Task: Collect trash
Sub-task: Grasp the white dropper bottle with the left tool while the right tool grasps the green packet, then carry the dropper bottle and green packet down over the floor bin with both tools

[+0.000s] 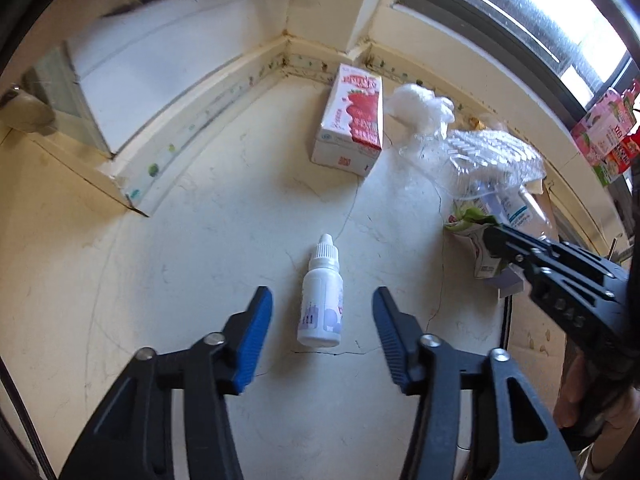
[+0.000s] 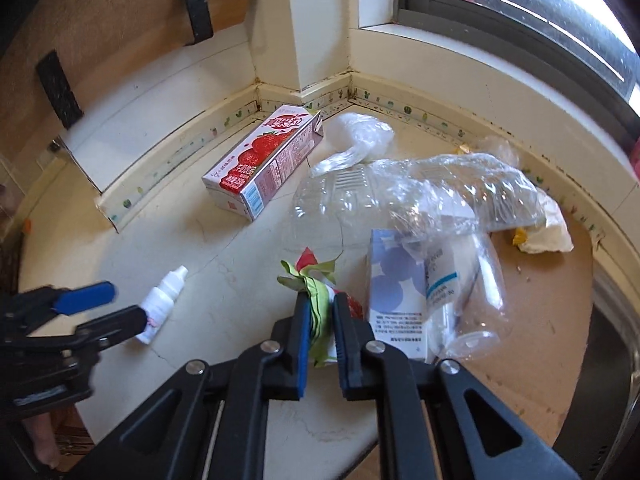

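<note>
Right tool [image 2: 320, 320] clamped on crumpled green wrapper [image 2: 316, 280]; left tool [image 1: 322, 320] apart w/ dropper bottle [image 1: 322, 292] between pads, untouched; centre it, squeeze body, not cap.

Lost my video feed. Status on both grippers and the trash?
Left gripper open, astride the dropper bottle, not gripping. Right gripper shut on a crumpled green wrapper. Strawberry carton lies beyond, nothing blocking.

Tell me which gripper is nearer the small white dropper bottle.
Left. The left gripper stands open astride the dropper bottle on the floor; the right gripper is off to its side, shut on a crumpled green carton.
</note>
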Demonstrator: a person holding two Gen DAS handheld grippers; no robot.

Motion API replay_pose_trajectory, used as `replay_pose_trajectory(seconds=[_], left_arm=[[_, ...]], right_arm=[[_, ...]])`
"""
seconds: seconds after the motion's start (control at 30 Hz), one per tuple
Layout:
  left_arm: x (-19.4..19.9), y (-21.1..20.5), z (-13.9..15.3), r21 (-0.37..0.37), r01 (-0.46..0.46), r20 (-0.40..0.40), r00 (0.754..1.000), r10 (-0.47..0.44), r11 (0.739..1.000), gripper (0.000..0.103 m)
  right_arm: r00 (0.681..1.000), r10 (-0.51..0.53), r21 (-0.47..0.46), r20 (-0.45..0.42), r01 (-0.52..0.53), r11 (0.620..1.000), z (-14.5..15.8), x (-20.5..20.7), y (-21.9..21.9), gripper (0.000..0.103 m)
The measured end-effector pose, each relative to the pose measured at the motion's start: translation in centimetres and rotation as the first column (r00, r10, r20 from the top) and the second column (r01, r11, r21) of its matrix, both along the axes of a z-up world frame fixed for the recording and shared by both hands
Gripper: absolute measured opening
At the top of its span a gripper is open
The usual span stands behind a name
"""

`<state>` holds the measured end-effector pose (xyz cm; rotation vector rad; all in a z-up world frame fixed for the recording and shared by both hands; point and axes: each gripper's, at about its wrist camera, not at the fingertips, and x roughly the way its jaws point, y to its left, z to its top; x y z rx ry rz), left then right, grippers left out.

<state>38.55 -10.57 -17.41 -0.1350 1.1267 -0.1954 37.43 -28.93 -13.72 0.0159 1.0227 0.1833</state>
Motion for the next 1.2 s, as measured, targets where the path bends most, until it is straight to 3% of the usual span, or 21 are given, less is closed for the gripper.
replay_pose_trajectory(seconds=[0.3,0.67,0.93,1.2], left_arm=[[1.4,-1.2,-1.7,0.033,-0.003,-0.053,0.999,0.005,0.999,0.023],[1.1,-2.2,-1.9,0.055,-0.024,-0.032,0.999,0.026,0.998,0.022],[-1.7,-2.8,1.3,-0.029,-0.012,0.022,1.000,0.013,1.000,0.022],[-8.2,-4.8,7.2,-0.168,0.079,0.110,0.992,-0.061,0.983,0.022]], right_arm=[[0.999,-0.008,0.103,-0.035,0.011,0.995,0.1,-0.9,-2.2,0.005],[0.998,-0.054,0.221,-0.035,0.061,0.973,1.3,-2.9,-5.1,0.005],[0.997,-0.072,0.233,-0.006,0.071,0.970,3.2,-6.0,-6.0,0.005],[0.992,-0.115,0.228,0.048,0.101,0.968,6.8,-12.1,-6.9,0.005]])
